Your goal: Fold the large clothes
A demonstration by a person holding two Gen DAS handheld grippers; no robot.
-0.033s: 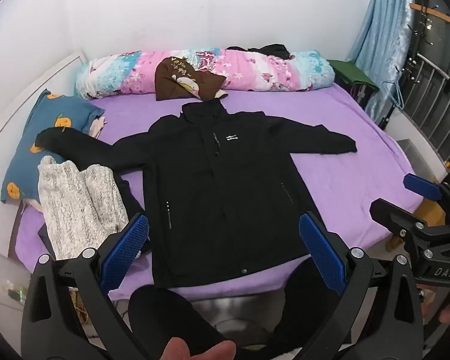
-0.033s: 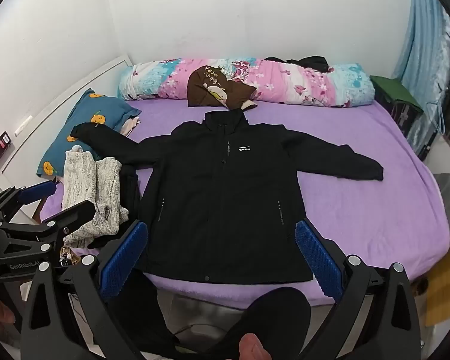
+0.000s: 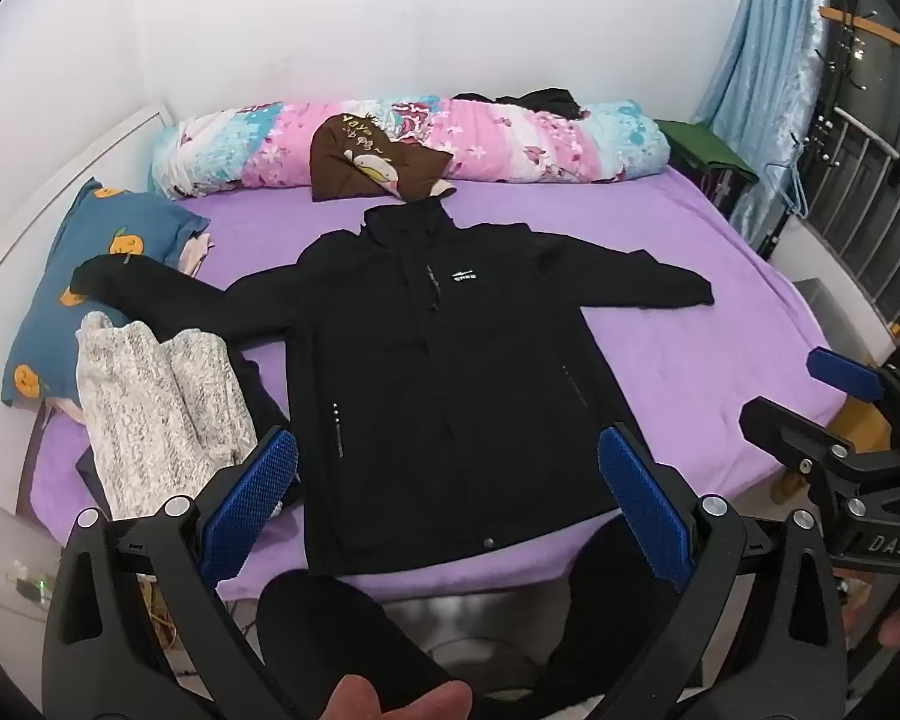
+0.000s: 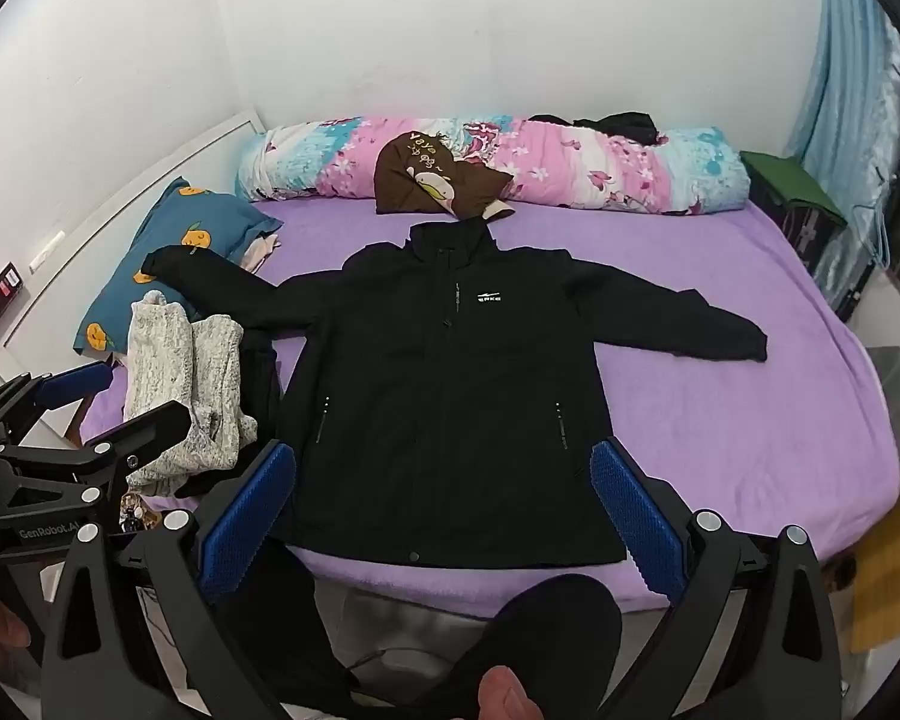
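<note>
A black zip jacket point(image 3: 450, 390) point(image 4: 450, 390) lies flat and face up on the purple bed point(image 3: 720, 372) point(image 4: 750, 420), sleeves spread, collar toward the wall, hem at the near edge. Its left sleeve reaches over the blue pillow. My left gripper point(image 3: 447, 450) hovers open above the hem, nothing between its blue pads. My right gripper point(image 4: 444, 456) is also open and held above the hem, touching nothing. Each gripper shows at the edge of the other's view: the right gripper point(image 3: 804, 390) at the right, the left gripper point(image 4: 120, 399) at the left.
A folded grey-white knit sweater point(image 3: 156, 408) point(image 4: 180, 384) lies left of the jacket on a dark garment. A blue orange-print pillow point(image 3: 90, 252), a floral rolled quilt point(image 3: 510, 144) and a brown garment point(image 3: 366, 162) line the far side. A person's black-clad legs point(image 3: 330, 630) stand at the near edge.
</note>
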